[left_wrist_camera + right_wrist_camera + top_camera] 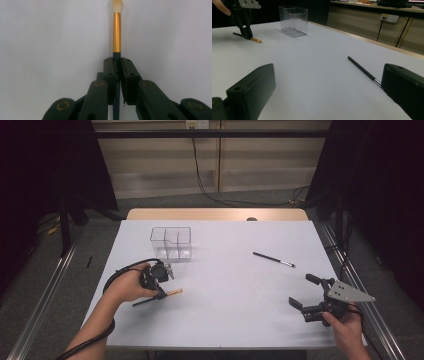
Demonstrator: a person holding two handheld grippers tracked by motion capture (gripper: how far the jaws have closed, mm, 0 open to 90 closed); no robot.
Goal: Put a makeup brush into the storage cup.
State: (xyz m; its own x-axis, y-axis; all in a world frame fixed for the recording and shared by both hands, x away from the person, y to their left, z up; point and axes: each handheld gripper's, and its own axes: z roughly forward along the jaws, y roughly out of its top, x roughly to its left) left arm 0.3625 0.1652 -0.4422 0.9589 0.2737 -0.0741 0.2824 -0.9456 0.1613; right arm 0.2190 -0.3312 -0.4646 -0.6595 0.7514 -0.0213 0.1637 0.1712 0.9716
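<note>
Your left claw grips the brush

Its jaws are clamped on the dark handle, gold ferrule and pale tip jutting ahead over the table. Your right claw hangs released, the black pen lying just ahead of it.

Place: a lab or test room — set up for recording, not a home.
Table: pale grey sheet over a wooden top, nearly bare.
Frame: metal rails on the floor at both sides, a dark bar overhead.
Surround: black curtains left and right.
Back wall: plain panels, a socket with cables hanging down — grey carpet below.
</note>
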